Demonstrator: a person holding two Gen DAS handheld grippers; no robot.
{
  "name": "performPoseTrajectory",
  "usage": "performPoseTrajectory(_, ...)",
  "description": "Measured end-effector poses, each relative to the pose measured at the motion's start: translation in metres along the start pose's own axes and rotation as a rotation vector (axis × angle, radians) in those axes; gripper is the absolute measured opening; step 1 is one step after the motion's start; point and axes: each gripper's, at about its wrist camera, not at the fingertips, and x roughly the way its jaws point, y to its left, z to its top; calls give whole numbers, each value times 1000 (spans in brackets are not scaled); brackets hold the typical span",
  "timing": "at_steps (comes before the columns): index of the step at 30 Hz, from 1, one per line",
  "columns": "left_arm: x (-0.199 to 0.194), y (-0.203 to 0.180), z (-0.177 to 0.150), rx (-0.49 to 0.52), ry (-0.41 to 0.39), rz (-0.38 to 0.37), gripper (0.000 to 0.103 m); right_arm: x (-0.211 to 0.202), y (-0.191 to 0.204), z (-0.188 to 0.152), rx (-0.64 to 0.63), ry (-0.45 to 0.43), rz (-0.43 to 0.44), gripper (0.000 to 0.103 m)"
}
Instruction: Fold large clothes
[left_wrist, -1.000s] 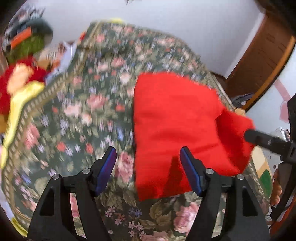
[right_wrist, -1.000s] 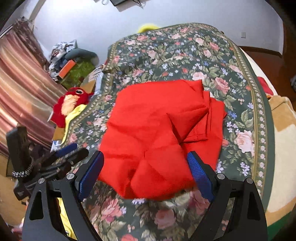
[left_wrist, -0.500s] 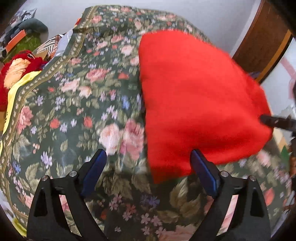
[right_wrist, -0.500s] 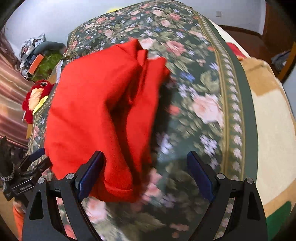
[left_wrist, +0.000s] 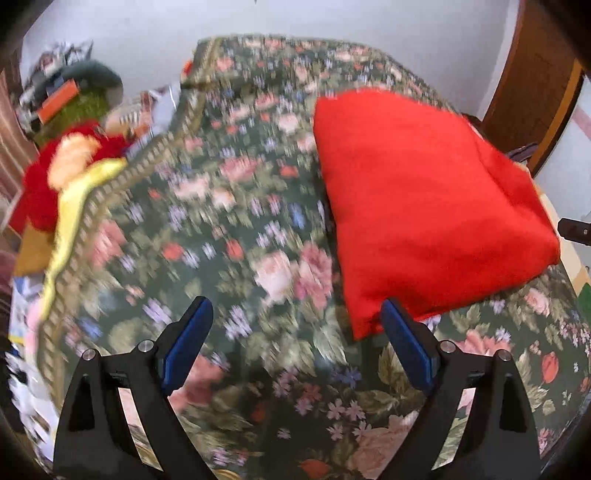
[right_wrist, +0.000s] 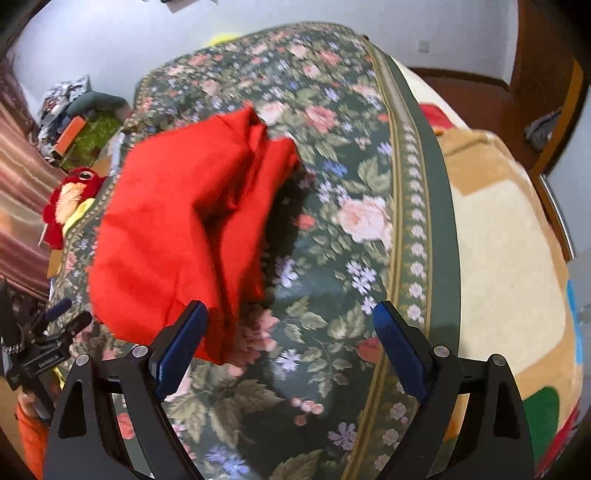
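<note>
Setting: home bedroom.
Bed: floral bedspread (right_wrist: 332, 229), dark green with pink roses, covers most of both views.
Second cover: beige blanket (right_wrist: 509, 258) lies along the bedspread's right edge.
Left of bed: red plush toy (right_wrist: 70, 195) beside striped curtain (right_wrist: 18, 206).
Far left corner: heap of household clutter (left_wrist: 70, 96) against the plain white wall (left_wrist: 332, 22).
Far right: wooden door (left_wrist: 532, 85), brown wood floor (right_wrist: 472, 96).
Folded red garment (left_wrist: 417, 206) rests on the bedspread.

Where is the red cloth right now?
The red cloth lies folded on the flowery bedspread. In the left wrist view it sits right of centre, just beyond the right fingertip; in the right wrist view it sits left, past the left fingertip.
</note>
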Motion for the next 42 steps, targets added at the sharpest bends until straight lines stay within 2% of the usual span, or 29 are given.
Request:
performPoseTrajectory(5,-21,0,29,-3,-91,2,93,-10,15,12,-8,-58,50,90)
performPoseTrajectory(10,-10,-3,63,-35,-101,-78,93,-6,25,28,-4,-78,110,90)
performPoseTrajectory(14,18,-1,80,-104,-34,-192,93,16,27,39,2,-42,146,90)
performPoseTrajectory(16,41,4,85,-164,32,-281,93,33,26,45,12,-7,163,90)
performPoseTrajectory(19,68,7,86,-220,107,-375,93,58,18,49,43,66,190,90)
performPoseTrajectory(22,84,5,87,-239,130,-432,93,81,10,52,76,125,225,90)
performPoseTrajectory(28,119,3,93,-308,215,-594,93,100,6,61,81,146,278,90)
performPoseTrajectory(32,138,-3,94,-336,268,-680,93,110,12,65,85,179,373,90)
performPoseTrajectory(34,145,-6,94,-350,287,-719,91,113,14,65,85,183,369,89)
performPoseTrajectory(37,146,-7,94,-366,283,-732,86,112,16,66,74,180,354,81)
performPoseTrajectory(39,144,-4,94,-371,276,-737,79,109,16,65,73,184,366,62)
performPoseTrajectory(41,138,0,94,-371,262,-745,62,107,17,68,74,187,382,48)
performPoseTrajectory(42,133,1,94,-366,247,-748,57,104,18,69,72,184,390,41)
